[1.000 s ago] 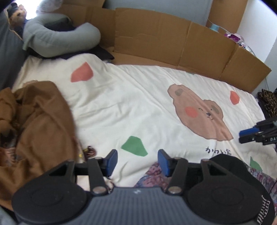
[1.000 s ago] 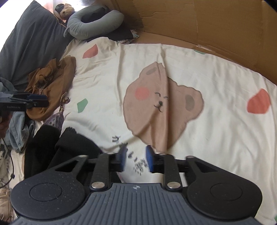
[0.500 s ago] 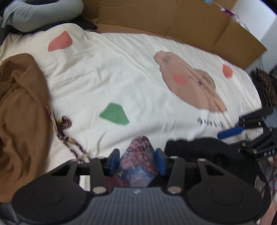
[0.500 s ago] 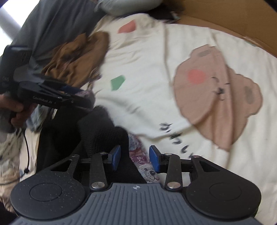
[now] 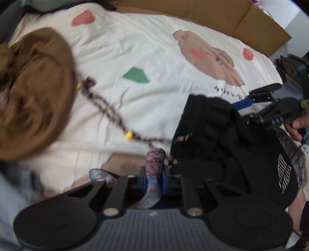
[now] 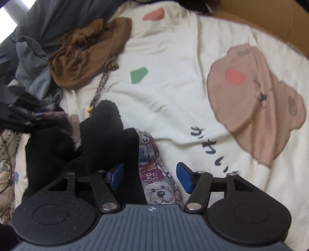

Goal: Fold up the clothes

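Two heaps crowd bedspread (image 6: 173,86): brown garment (image 6: 87,56); black knit (image 6: 104,135).

The bed (image 6: 173,81) is covered by a cream blanket (image 5: 146,50) printed with a brown bear face (image 6: 256,108), red and green patches and a line of dark script. Near its left edge lies a crumpled brown garment (image 6: 87,54), with grey clothes (image 6: 32,69) heaped just beside it at that edge. A braided cord (image 5: 108,114) with a yellow bead trails from the brown garment across the blanket toward the near edge. There a black knitted garment (image 6: 100,135) sits bunched, lying over a patterned cloth (image 6: 154,170) with a small bear motif. Cardboard panels (image 5: 222,17) stand along the far edge.
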